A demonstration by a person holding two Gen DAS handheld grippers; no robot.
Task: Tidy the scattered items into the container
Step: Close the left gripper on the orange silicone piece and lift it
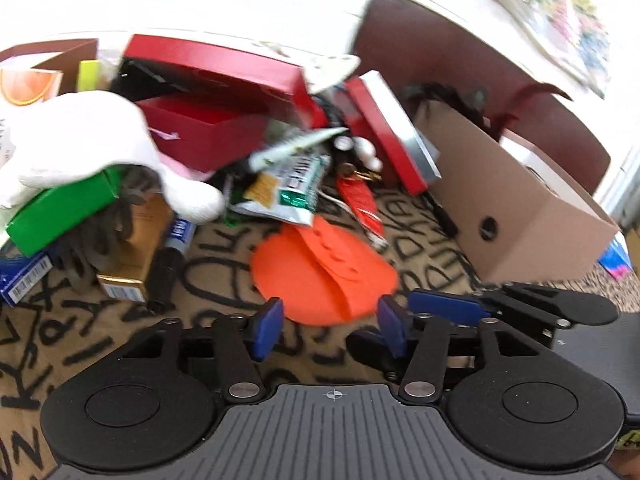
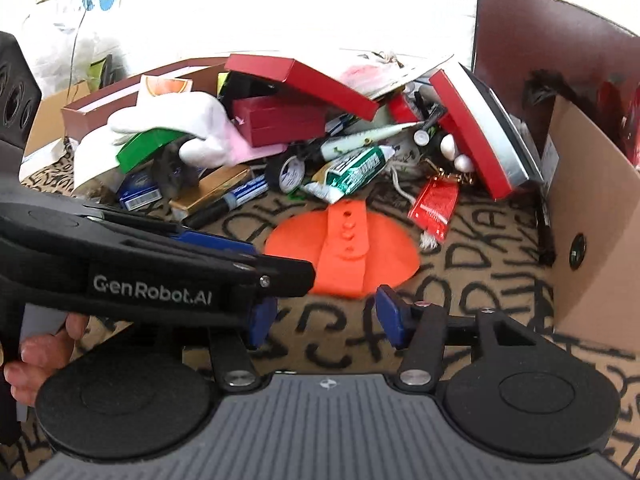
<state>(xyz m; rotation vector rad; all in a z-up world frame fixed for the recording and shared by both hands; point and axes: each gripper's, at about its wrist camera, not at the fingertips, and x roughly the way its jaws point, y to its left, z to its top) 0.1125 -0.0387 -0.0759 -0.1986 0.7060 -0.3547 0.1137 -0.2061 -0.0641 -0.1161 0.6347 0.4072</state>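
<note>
We hold both grippers low over the lettered surface (image 2: 460,280), side by side, facing the heap of clutter. The left gripper (image 1: 328,328) has its fingers spread with nothing between them, and the right gripper (image 2: 324,320) likewise stands apart and empty. Just ahead of both sets of fingers lies the flat orange silicone piece (image 1: 320,272), the nearest loose item and, we judge, the one to take now. Beyond it sit the green-and-white toothpaste tube (image 2: 352,172), a red packet (image 2: 434,204) and a marker pen (image 2: 236,200), with red boxes (image 2: 296,76) and a white glove (image 1: 76,136) piled further back. The container, a brown cardboard box (image 1: 516,200), stands to the right of the fingers, its open top well clear of the heap.

To do this well, we should lower one gripper so a finger slides under the raised strap running across the orange piece, since the thin disc itself lies too flat to pinch. We keep the other gripper out of the way; the two are close enough to collide. Once pinched, we lift straight up before swinging right over the box wall.
</note>
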